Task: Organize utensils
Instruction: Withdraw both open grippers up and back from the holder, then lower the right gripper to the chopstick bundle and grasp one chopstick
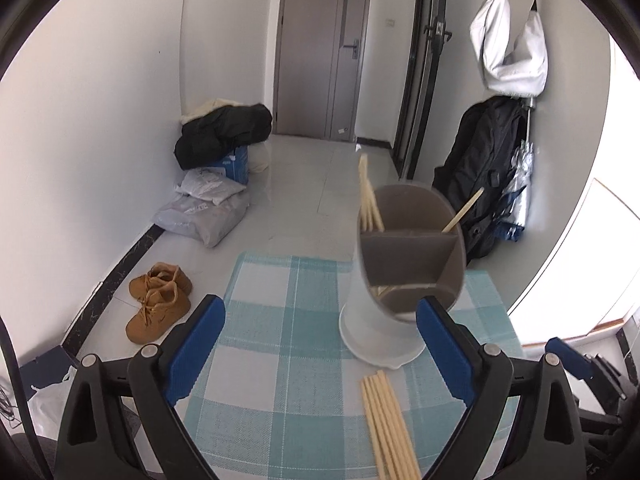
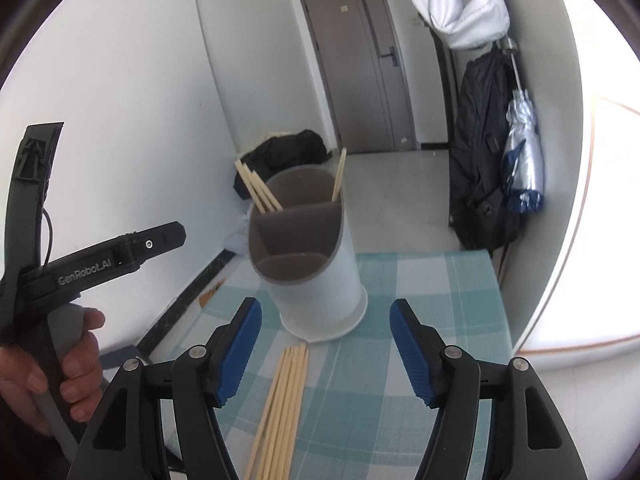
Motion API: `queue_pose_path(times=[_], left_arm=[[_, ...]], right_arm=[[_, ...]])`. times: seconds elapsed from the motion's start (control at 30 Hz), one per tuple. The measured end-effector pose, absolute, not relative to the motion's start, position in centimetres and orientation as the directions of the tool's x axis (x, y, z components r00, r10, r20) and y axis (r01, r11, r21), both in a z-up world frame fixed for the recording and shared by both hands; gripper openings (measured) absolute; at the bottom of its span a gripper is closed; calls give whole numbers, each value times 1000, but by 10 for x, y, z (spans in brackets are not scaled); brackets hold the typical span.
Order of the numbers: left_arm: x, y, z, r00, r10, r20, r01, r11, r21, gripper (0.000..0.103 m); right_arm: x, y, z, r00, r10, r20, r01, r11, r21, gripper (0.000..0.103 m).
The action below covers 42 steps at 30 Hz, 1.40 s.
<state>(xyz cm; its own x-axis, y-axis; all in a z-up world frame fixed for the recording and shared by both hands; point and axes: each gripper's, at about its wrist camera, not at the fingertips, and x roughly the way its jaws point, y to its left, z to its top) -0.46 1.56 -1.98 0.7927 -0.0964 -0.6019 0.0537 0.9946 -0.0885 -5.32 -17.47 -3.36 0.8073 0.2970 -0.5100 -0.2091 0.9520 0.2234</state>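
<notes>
Loosely bundled, the chopsticks [image 2: 282, 404] lie on the checked cloth [image 2: 420, 292] of the bench, just below the right claw [image 2: 326, 350], nearer its left finger. Beyond both claws stands the white utensil holder [image 2: 316, 276], sticks leaning in its far compartments. Right claw and left claw [image 1: 320, 344] both gape, gripping nothing.

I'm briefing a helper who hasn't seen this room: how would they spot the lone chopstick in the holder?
Find the checked tablecloth; on it stands a white holder with a grey divided insert. Its far-right compartment holds the lone chopstick, leaning right. The others cluster in the far-left compartment, and a bundle lies flat on the cloth.
</notes>
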Motion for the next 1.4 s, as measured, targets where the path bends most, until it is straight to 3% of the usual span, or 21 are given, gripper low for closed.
queue_pose_path(times=[0.23, 0.43, 0.57, 0.63, 0.8, 0.97, 1.4], left_arm=[[16, 31, -62, 673, -117, -731, 5, 988, -154, 94], [30, 50, -67, 657, -65, -751, -74, 986, -150, 94], [34, 63, -73, 626, -71, -776, -122, 975, -188, 94], [36, 65, -74, 620, -69, -782, -134, 972, -192, 94], [37, 72, -76, 603, -70, -795, -166, 963, -211, 94], [39, 76, -74, 602, -75, -795, -168, 961, -219, 94], [41, 88, -70, 604, -110, -789, -182, 945, -271, 94]], right_arm=[[-33, -162, -71, 719, 282, -635, -212, 959, 186, 66], [-16, -142, -100, 634, 277, -722, -243, 958, 155, 64], [-6, -124, -120, 562, 255, -787, -267, 956, 119, 48], [-6, -118, -125, 539, 249, -804, -281, 954, 106, 48], [-10, -104, -132, 521, 208, -828, -320, 947, 37, 45], [-16, -100, -136, 487, 182, -854, -318, 948, 21, 35], [-14, -97, -138, 477, 125, -870, -296, 955, -25, 30]])
